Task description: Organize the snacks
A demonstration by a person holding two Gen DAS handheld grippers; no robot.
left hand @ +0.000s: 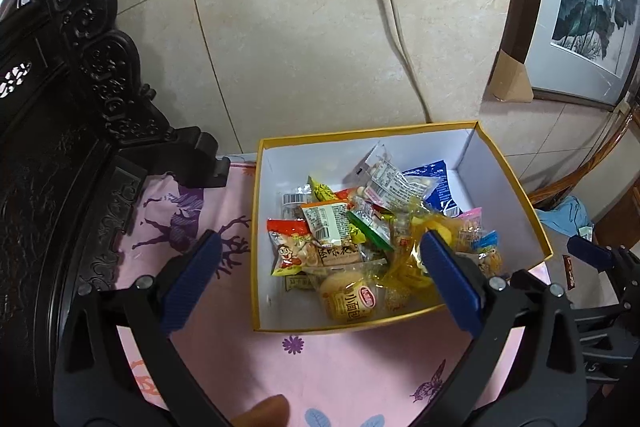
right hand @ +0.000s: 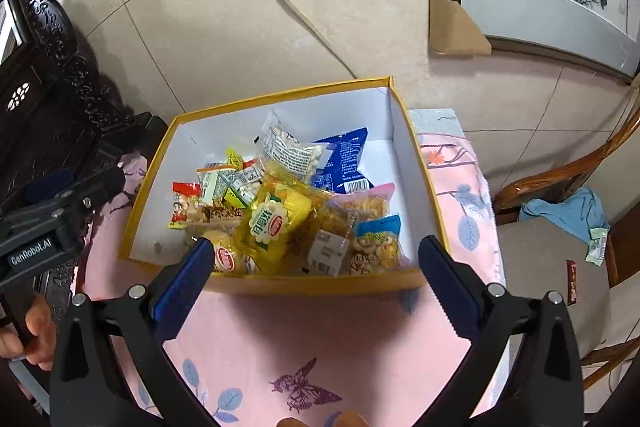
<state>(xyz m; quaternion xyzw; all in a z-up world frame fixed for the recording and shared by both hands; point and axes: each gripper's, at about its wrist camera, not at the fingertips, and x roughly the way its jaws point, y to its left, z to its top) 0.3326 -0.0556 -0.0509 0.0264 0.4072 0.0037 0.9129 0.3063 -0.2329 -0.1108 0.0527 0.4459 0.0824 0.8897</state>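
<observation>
I see the bench [right hand: 320,339] under a pink cloth, and on it the box [right hand: 280,283], full of mixed snacks [right hand: 276,219]. I judge the task nearly done: on the cloth itself no snack is left. Only the right view shows the chair [right hand: 560,267] beside, where a small red bar [right hand: 572,283] and a pale packet [right hand: 597,245] lie. My left gripper [left hand: 320,279] and right gripper [right hand: 312,271] both stand wide apart, empty, before the box.

A yellow-rimmed box [right hand: 316,285] with white inner walls sits open. Inside it, wrapped snacks [right hand: 288,211] lie heaped, and a blue packet [right hand: 344,163] rests toward the box's far corner.
</observation>
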